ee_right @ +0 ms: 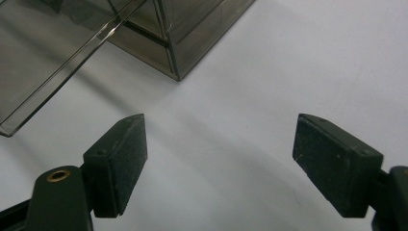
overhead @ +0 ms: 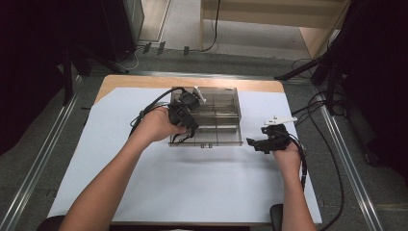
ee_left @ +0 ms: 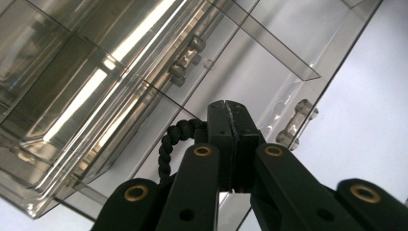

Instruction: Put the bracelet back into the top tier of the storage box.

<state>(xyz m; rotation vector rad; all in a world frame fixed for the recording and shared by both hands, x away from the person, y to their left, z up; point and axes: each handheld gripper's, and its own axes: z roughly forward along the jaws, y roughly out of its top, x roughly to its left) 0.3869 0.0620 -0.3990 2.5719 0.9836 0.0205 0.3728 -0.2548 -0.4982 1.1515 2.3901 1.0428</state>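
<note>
- My left hand-held gripper (ee_left: 230,113) has its jaws pressed together with no gap between the pads; a black braided cord (ee_left: 169,142) curls just beside them at their left, and I cannot tell whether the jaws pinch it.
- In the high view that left hand-held gripper (overhead: 185,126) sits over the near-left part of the clear plastic box (overhead: 226,103), with my left hand (overhead: 156,126) wrapped around its body and its cable looping back over the box's left edge.
- Through the left gripper view, the box (ee_left: 110,72) is smoky and see-through, split by thin dividers into compartments; two small clear hinge-like knobs (ee_left: 185,60) show on its walls, and a flat clear panel (ee_left: 269,45) stands out toward the right.
- My right hand-held gripper (ee_right: 219,159) is wide open, its two black pads well apart above the white sheet (ee_right: 298,57) and touching nothing.
- In the high view the right hand-held gripper (overhead: 260,143) lies just beside the box's near-right corner, pointing left, held by my right hand (overhead: 287,154).
- From the right gripper view a corner of the box (ee_right: 175,53) is ahead of the jaws, with a clear flat panel (ee_right: 62,72) sloping down to the left.
- The box rests on the white sheet that covers the counter (overhead: 144,82), toward its far middle.
</note>
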